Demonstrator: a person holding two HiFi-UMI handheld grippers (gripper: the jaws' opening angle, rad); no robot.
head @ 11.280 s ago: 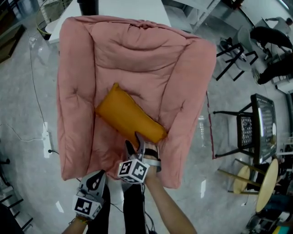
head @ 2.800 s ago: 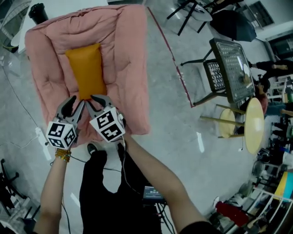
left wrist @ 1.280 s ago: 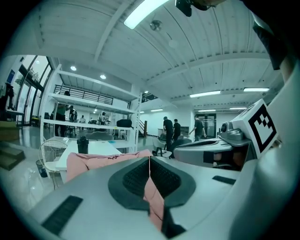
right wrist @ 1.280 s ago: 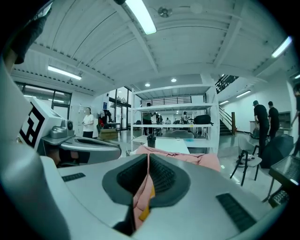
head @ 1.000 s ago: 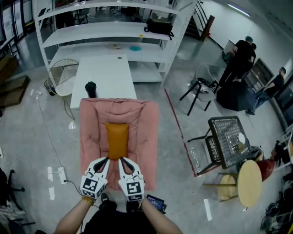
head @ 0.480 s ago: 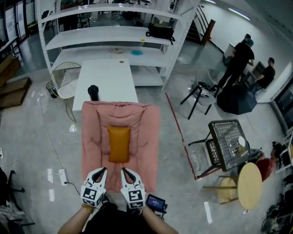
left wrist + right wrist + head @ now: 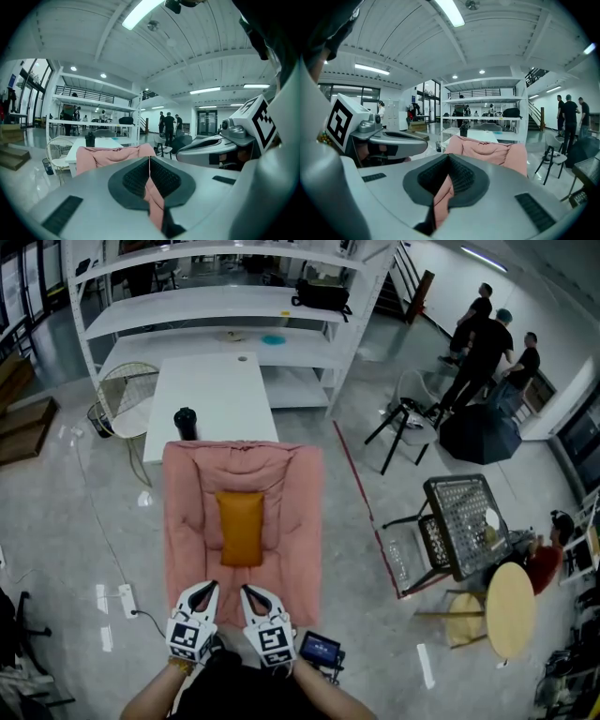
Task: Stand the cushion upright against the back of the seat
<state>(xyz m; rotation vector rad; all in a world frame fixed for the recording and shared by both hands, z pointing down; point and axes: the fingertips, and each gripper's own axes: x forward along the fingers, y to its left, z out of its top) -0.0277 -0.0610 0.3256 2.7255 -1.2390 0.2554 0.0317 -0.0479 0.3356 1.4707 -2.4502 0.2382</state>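
Backed off the seat since the earlier frame, left claw and right claw are pressed together, empty. Orange cushion sits centred against the seat back. I judge it light and soft: grip a corner or edge.

Orange cushion upright against pink seat back

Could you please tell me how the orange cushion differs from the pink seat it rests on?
The cushion is plain orange; the seat is pink. The cushion is far smaller, a narrow rectangle covering only the middle of the seat, between its padded sides. The cushion looks smooth, while the seat is quilted with seams and creases. Both are soft and padded, with long sides running the same way.
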